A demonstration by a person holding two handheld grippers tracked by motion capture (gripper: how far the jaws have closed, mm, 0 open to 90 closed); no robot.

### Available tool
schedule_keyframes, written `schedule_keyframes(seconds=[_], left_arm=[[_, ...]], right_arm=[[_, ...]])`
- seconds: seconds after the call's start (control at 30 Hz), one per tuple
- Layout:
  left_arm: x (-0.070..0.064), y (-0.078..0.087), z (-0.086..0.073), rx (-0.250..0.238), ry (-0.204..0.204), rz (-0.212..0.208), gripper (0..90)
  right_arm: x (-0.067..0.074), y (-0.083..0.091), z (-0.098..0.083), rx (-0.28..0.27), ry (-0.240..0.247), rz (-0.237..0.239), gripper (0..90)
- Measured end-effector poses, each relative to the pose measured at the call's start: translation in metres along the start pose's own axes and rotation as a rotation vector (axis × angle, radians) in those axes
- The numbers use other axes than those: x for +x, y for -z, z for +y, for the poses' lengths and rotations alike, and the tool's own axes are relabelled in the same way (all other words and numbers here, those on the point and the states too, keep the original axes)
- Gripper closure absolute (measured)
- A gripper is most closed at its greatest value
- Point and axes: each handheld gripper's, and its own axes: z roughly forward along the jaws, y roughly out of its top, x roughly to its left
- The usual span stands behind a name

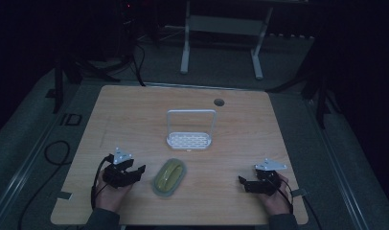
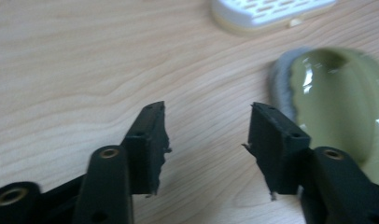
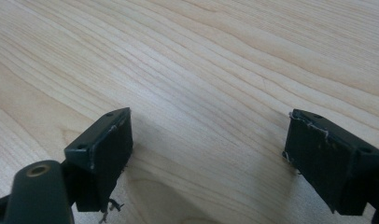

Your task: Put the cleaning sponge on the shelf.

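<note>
An olive-green oval dish with a grey rim [image 1: 169, 177] lies on the wooden table [image 1: 135, 110] near its front edge; it also shows in the left gripper view as the green dish [image 2: 341, 102], just right of my jaws. Behind it stands a white perforated rack with a tall wire handle [image 1: 189, 129], whose white base [image 2: 267, 11] shows at the top of the left gripper view. My left gripper [image 1: 135, 171] rests left of the dish, open [image 2: 206, 128], nothing between its jaws. My right gripper [image 1: 244, 182] sits at the front right, open [image 3: 208, 140] over bare wood.
A round cable hole [image 1: 219, 102] sits near the table's far edge. A white metal frame [image 1: 221, 38] stands on the floor behind the table. Dark cables [image 1: 53, 153] lie on the floor at the left. Bare wood lies between the dish and my right gripper.
</note>
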Motion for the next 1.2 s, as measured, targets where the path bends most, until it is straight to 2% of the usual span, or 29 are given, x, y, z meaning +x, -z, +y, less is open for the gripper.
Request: schedule_keyframes(seconds=[0.13, 0.27, 0.43, 0.47, 0.53, 0.67, 0.93, 1.07, 1.2], left_arm=[[-0.008, 0.006, 0.008, -0.019, -0.023, -0.044, 57.1], [-0.022, 0.011, 0.016, -0.027, -0.060, -0.089, 71.6], [-0.039, 0.014, 0.021, -0.011, -0.119, -0.150, 88.5], [-0.042, 0.015, 0.022, -0.006, -0.126, -0.163, 89.7], [-0.050, 0.016, 0.022, 0.000, -0.144, -0.201, 90.0], [-0.066, 0.015, 0.020, 0.027, -0.178, -0.247, 90.0], [-0.085, 0.006, 0.015, 0.059, -0.217, -0.298, 90.0], [-0.089, -0.002, 0.011, 0.095, -0.239, -0.296, 90.0], [-0.084, -0.005, 0.008, 0.127, -0.238, -0.273, 90.0]], right_arm=[[0.000, 0.000, 0.000, 0.000, 0.000, 0.000, 14.8], [0.000, 0.000, 0.000, 0.000, 0.000, 0.000, 14.8], [0.000, 0.000, 0.000, 0.000, 0.000, 0.000, 14.9], [0.000, 0.000, 0.000, 0.000, 0.000, 0.000, 14.8], [0.000, 0.000, 0.000, 0.000, 0.000, 0.000, 14.8], [0.000, 0.000, 0.000, 0.000, 0.000, 0.000, 14.8], [0.000, 0.000, 0.000, 0.000, 0.000, 0.000, 14.8], [0.000, 0.000, 0.000, 0.000, 0.000, 0.000, 14.8], [0.000, 0.000, 0.000, 0.000, 0.000, 0.000, 14.8]])
